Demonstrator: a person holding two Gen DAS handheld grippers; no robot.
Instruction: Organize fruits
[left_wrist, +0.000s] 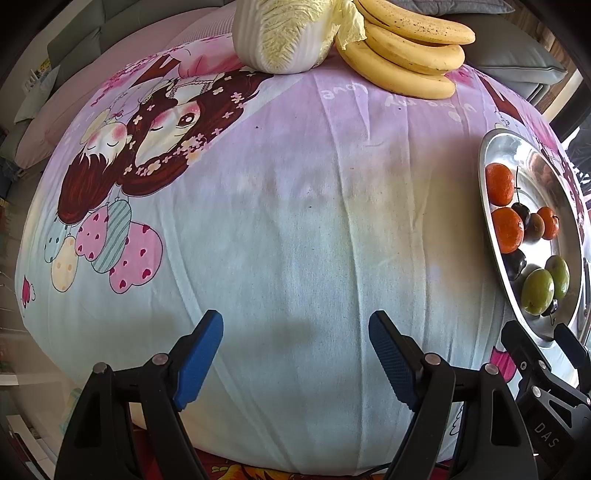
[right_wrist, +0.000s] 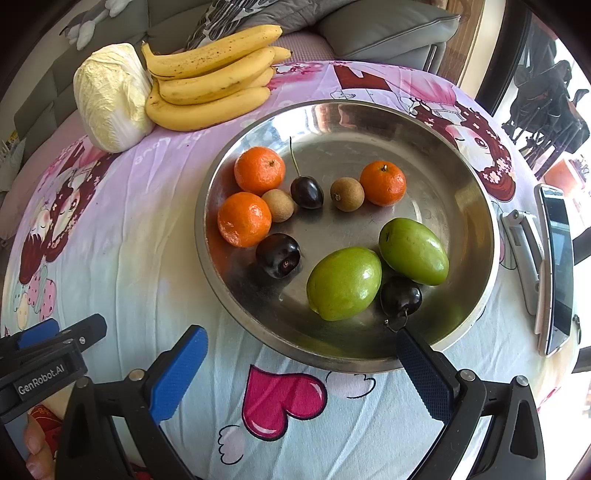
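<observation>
Here, small fruits (right_wrist: 343, 284) lie mixed in the tray (right_wrist: 476, 206); bananas (right_wrist: 210, 107) rest outside on the table (right_wrist: 147, 280). Both tongs, left (left_wrist: 295, 358) and right (right_wrist: 299, 365), gape empty.

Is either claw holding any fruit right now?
No. Left claw and right claw are both open and empty; the fruit sits in the metal bowl.

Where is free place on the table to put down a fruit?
Bare cloth stretches between the open left gripper, cabbage and bananas. Crowded: the metal tray, full of fruit, phone beside it.
</observation>
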